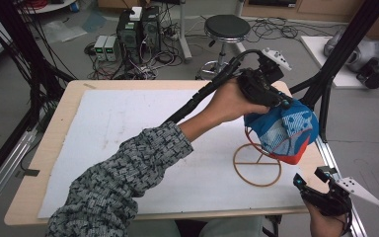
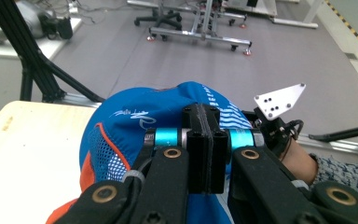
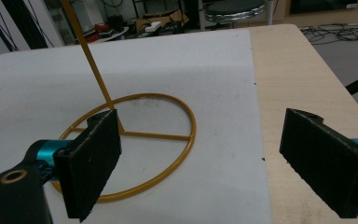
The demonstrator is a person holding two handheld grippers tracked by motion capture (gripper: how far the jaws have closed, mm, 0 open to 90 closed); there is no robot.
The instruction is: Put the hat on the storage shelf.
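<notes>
Blue cap (image 1: 281, 129) with white print and orange trim sits at the desk's 3 o'clock side, over the top of a gold wire stand (image 1: 256, 165); the stand's ring base lies flat on the white sheet (image 1: 128, 133), its thin post rising up under the cap. Left gripper (image 1: 282, 101) is on the cap's crown at its 11 o'clock side, jaws clenched together; in the left gripper view the pads meet with cap fabric right beneath them, but whether fabric is pinched between them is not clear. Right gripper (image 3: 200, 163) is at the desk's 5 o'clock corner, jaws released and wide apart, nothing between them, pointing at the ring base. The white sheet covers most of the wooden desk (image 1: 54, 133). A black stool (image 1: 227, 27) stands on the floor beyond the desk at 12 o'clock.
</notes>
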